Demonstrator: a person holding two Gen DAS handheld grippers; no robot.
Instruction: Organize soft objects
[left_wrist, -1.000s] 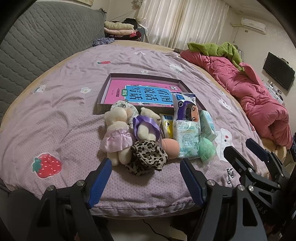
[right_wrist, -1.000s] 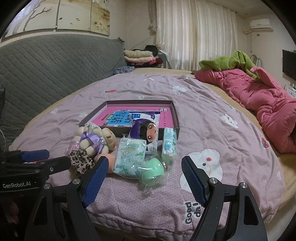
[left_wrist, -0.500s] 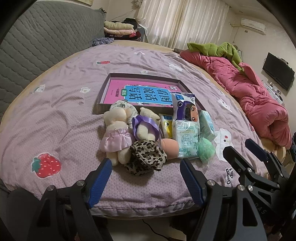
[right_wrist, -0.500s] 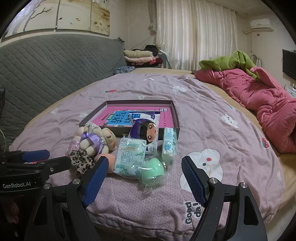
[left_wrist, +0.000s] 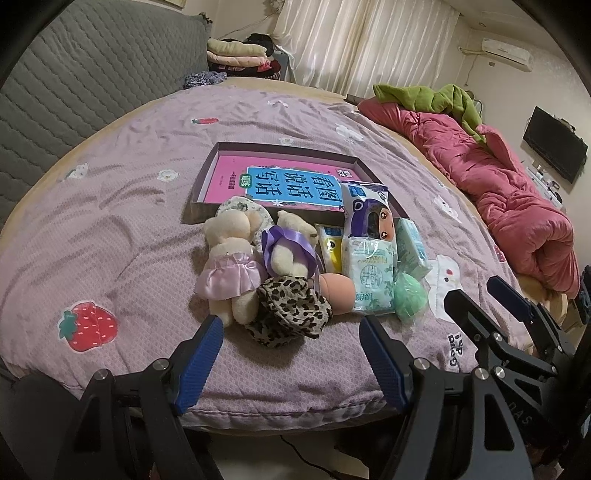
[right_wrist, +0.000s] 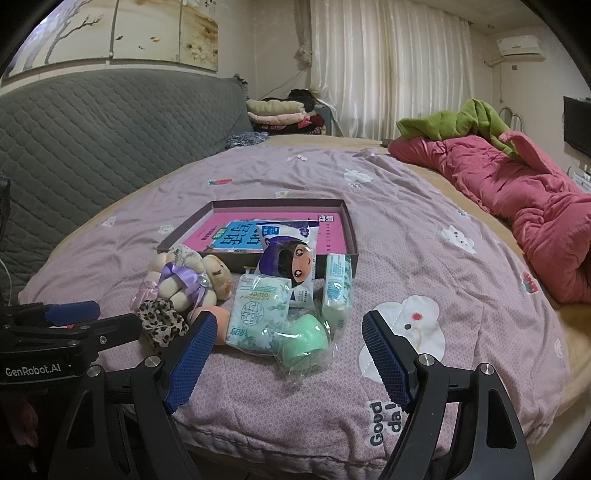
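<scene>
Left wrist view: left gripper (left_wrist: 291, 360) is spread wide and empty, short of the leopard scrunchie (left_wrist: 290, 312). Plush bears (left_wrist: 236, 258) touch it; the box (left_wrist: 207, 177) lies behind.

Right wrist view: right gripper (right_wrist: 286, 360) is spread wide and empty, facing the green sponge (right_wrist: 304, 341). Risk: its loose wrapper may slip from the fingers.

Soft toys (left_wrist: 258, 266) before parted tool (left_wrist: 291, 354)
</scene>
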